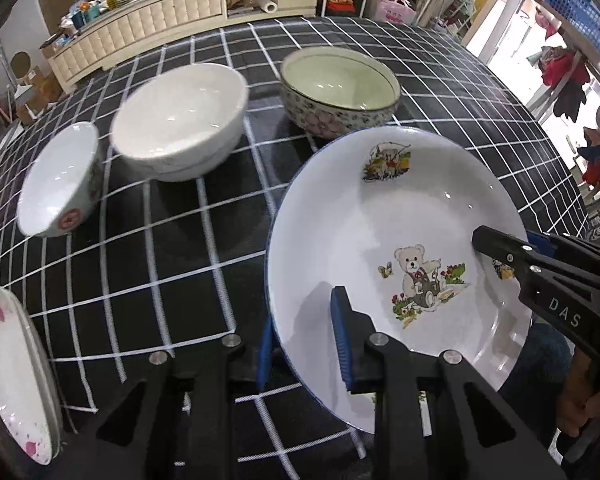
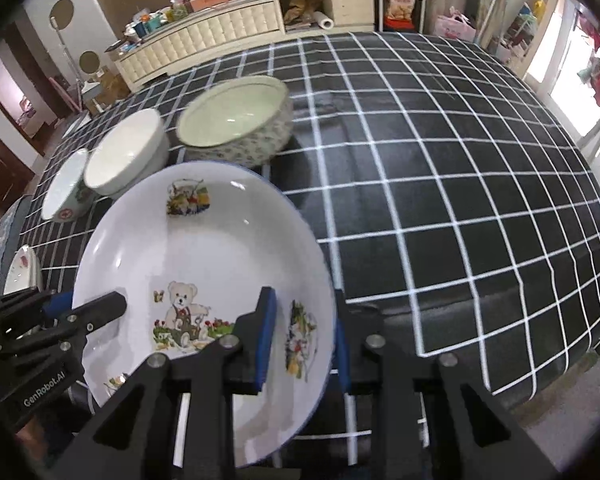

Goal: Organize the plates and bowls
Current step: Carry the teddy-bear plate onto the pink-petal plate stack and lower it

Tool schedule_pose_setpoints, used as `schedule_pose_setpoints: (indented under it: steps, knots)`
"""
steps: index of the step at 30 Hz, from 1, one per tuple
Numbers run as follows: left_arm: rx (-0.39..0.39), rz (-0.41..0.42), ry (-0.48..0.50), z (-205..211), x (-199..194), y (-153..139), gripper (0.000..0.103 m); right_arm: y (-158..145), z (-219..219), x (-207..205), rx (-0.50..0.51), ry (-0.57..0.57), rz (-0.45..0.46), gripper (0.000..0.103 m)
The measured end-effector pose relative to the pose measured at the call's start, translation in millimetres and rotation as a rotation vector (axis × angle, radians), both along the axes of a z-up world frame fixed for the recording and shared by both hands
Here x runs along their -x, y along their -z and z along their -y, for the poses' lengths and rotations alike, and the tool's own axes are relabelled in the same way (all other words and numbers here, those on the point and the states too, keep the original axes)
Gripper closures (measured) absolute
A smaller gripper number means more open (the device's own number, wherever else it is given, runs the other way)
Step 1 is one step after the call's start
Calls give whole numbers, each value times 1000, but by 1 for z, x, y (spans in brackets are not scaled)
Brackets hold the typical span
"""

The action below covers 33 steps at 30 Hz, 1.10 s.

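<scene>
With its near rim lying hidden behind the black frames, the bear plate (image 1: 380, 216) is being pinched at opposite edges by left gripper (image 1: 304, 344) and right gripper (image 2: 304, 344).

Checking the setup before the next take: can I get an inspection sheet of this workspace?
Surface: table under black checked cloth.
Job's things: bear plate; white bowl; small bowl; floral bowl; pink-speckled plate at left edge.
Clutter: nothing seen on the cloth.
Grippers: left tool and right tool each clamp the bear plate's rim.
Cables: nothing seen.
Surroundings: crowded cream cabinet, clothes rack.
</scene>
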State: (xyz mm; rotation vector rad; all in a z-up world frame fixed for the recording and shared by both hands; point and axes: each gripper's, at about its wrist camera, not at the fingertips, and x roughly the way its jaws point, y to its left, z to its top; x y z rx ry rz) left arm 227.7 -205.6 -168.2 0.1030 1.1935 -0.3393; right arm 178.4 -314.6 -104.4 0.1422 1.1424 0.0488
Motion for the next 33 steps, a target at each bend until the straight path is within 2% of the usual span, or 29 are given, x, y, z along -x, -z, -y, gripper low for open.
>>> schedule_pose_setpoints:
  steps: [16,33]
  knots:
    - [-10,41,-173,-123,31,-40,79,-23,-114,-7,-39,-164,44,72]
    - [-1,33,-366,-267,72,-39,79,-13,-245,-15,-45,-345,18,72]
